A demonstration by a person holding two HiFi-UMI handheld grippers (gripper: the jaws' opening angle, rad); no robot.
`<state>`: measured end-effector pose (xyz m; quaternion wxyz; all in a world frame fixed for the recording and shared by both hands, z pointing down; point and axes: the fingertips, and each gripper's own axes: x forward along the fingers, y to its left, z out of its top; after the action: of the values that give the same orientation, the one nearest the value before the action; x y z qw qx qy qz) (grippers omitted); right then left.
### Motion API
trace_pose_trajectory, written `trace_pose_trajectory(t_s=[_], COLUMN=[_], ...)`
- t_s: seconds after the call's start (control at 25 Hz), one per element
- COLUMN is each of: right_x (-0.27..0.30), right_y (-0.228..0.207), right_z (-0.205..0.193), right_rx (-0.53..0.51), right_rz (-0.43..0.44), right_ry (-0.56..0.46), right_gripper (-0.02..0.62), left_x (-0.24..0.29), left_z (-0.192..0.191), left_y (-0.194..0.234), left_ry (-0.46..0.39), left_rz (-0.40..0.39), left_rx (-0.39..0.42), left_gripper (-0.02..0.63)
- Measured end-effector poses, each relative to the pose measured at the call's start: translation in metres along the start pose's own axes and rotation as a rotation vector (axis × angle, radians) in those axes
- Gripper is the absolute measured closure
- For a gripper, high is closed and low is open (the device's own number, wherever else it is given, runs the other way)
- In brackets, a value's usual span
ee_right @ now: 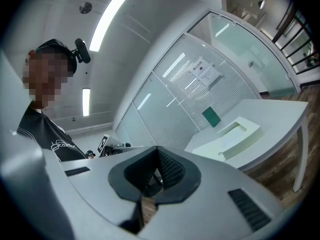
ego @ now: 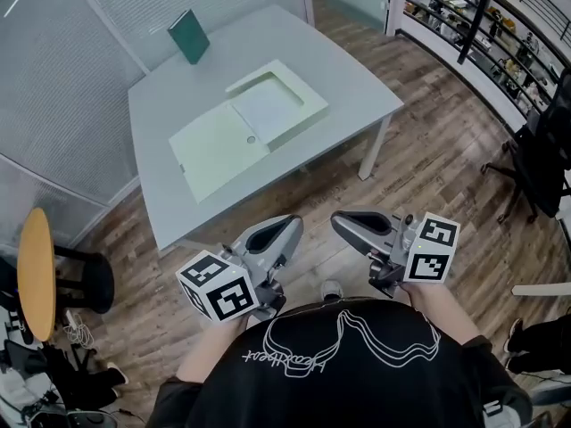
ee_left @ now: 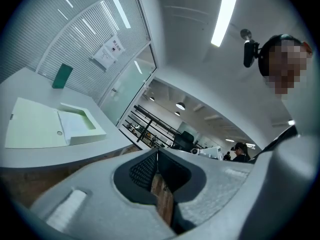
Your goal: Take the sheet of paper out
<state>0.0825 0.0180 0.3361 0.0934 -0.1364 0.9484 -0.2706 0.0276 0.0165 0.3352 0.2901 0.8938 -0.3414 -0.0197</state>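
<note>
A pale green file box lies open on the grey table. Its lid is flat to the left, and a white sheet of paper rests in its tray. The box and the sheet also show in the left gripper view, and the box appears far off in the right gripper view. My left gripper and right gripper hang side by side over the floor, short of the table's near edge. Both are shut and hold nothing, the left gripper and the right gripper each with jaws together.
A dark green book stands upright at the table's far side, near a glass wall. A stool with a yellow top is at the left. A black office chair stands at the right, and shelves line the far right. The floor is wooden.
</note>
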Motion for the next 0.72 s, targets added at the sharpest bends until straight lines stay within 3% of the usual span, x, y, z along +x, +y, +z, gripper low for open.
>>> trace_pose_trajectory(t_s=[0.12, 0.4, 0.6, 0.72], right_x=[0.003, 0.013, 0.036, 0.052], right_y=[-0.005, -0.015, -0.041, -0.061], right_z=[0.006, 0.009, 0.008, 0.01], right_rx=[-0.015, -0.014, 0.021, 0.047], right_rz=[0.02, 0.042, 0.035, 0.025], right_ry=[0.007, 0.03, 0.068, 0.08], right_gripper=[0.588, 0.588, 0.588, 0.588], left_x=[0.005, 0.006, 0.009, 0.014], left_z=[0.005, 0.011, 0.021, 0.029], left_y=[0.008, 0.018, 0.06, 0.087], left_ry=[-0.013, -0.037, -0.062, -0.058], left_rz=[0.03, 0.021, 0.067, 0.076], left_rx=[0.013, 0.001, -0.052, -0.086], left_gripper=[0.592, 0.591, 0.587, 0.543])
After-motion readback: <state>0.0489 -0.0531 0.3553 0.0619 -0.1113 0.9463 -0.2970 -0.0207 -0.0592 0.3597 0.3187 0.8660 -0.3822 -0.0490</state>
